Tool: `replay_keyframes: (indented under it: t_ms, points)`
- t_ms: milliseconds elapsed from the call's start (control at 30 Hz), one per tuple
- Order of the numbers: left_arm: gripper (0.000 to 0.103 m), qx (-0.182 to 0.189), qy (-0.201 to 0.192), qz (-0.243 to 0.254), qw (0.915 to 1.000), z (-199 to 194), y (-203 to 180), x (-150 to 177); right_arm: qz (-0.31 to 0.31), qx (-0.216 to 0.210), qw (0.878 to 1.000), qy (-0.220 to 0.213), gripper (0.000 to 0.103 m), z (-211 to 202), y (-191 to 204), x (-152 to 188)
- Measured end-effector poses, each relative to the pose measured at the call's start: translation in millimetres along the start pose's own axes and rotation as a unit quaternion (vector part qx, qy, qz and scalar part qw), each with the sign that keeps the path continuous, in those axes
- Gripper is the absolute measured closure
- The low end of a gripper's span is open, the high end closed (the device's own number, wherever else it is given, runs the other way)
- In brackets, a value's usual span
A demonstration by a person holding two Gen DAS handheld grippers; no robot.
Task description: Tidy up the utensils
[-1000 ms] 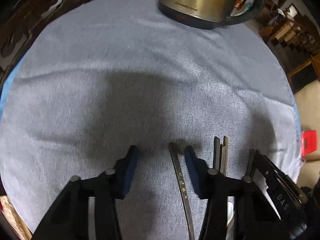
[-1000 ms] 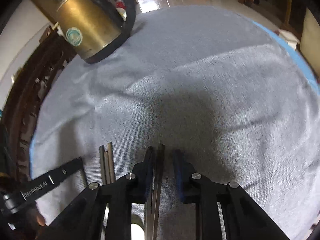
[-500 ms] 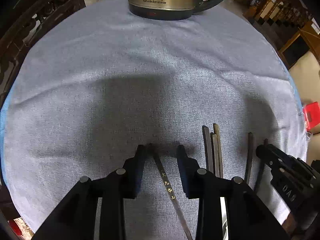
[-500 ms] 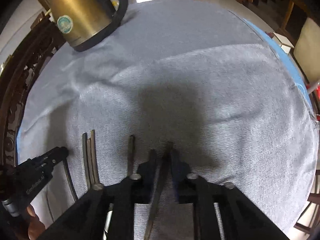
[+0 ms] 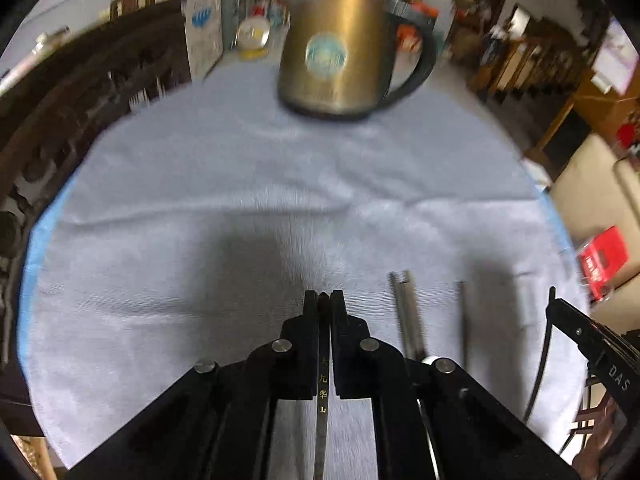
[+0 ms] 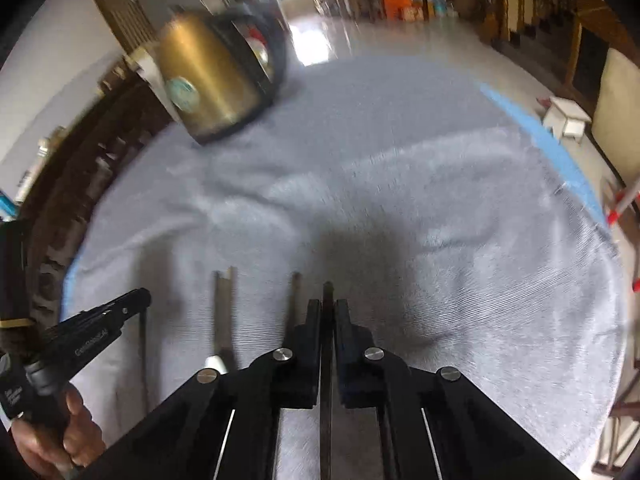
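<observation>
Your left hand-held gripper (image 5: 324,294) pinches a dark chopstick (image 5: 322,384) with gold characters; your right hand-held gripper (image 6: 328,302) pinches another chopstick (image 6: 327,360). More chopsticks (image 5: 406,312) lie near the bench's (image 5: 200,216) near edge, the kettle (image 5: 340,52) at its far edge.

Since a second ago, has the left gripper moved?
Yes. The left gripper shut on a chopstick and lifted, tilting up: the kettle, cropped at the top edge before, now sits fully in view.

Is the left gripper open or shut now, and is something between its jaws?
Shut. The left gripper has both pads pressed on a dark chopstick with gold characters, running back between the jaws.
</observation>
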State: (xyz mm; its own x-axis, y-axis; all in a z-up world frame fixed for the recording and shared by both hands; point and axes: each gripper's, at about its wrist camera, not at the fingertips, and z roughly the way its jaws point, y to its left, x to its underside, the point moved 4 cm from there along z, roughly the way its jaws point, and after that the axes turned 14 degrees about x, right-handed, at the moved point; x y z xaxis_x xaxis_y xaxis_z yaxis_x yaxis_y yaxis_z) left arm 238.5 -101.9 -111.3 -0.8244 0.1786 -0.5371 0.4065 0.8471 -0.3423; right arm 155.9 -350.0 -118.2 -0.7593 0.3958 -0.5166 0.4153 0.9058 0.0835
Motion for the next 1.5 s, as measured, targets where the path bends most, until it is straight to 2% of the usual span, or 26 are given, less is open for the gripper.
replay_keyframes:
  t_ms: [100,233,333,467,567,667,733,800,900,1100,1333,1500]
  points:
    - [0.098,0.023,-0.059,0.020,0.9978,-51,-15,-2,0.008,-0.034,0.998,-0.054,0.096,-43,3,3]
    - [0.098,0.047,-0.133,0.043,0.9890,-117,-35,1,0.022,-0.062,0.987,-0.148,0.096,-105,9,9]
    - [0.098,0.074,-0.194,0.051,0.9769,-165,-51,11,0.030,-0.063,0.974,-0.215,0.096,-149,10,18]
    - [0.098,0.099,-0.252,0.059,0.9608,-205,-65,17,0.034,-0.048,0.951,-0.304,0.096,-210,14,36]
    - [0.097,0.111,-0.301,0.072,0.9445,-240,-80,20,0.037,-0.046,0.937,-0.344,0.096,-245,18,45]
    - [0.097,0.133,-0.339,0.076,0.9283,-256,-87,25,0.035,-0.054,0.929,-0.365,0.096,-278,18,53]
    - [0.097,0.136,-0.356,0.078,0.9213,-260,-90,25,0.034,-0.064,0.925,-0.373,0.096,-296,18,58]
    - [0.097,0.144,-0.363,0.075,0.9177,-262,-95,32,0.030,-0.071,0.925,-0.372,0.096,-303,20,62]
    - [0.097,0.147,-0.364,0.065,0.9173,-249,-96,38,0.028,-0.084,0.929,-0.359,0.096,-312,21,71]
    - [0.097,0.142,-0.353,0.045,0.9236,-223,-87,57,0.009,-0.090,0.939,-0.333,0.096,-317,20,97]
    - [0.097,0.116,-0.338,0.021,0.9339,-196,-71,74,-0.015,-0.077,0.955,-0.286,0.096,-284,25,124]
    - [0.097,0.109,-0.336,0.016,0.9353,-188,-67,81,0.009,-0.071,0.949,-0.306,0.096,-295,10,130]
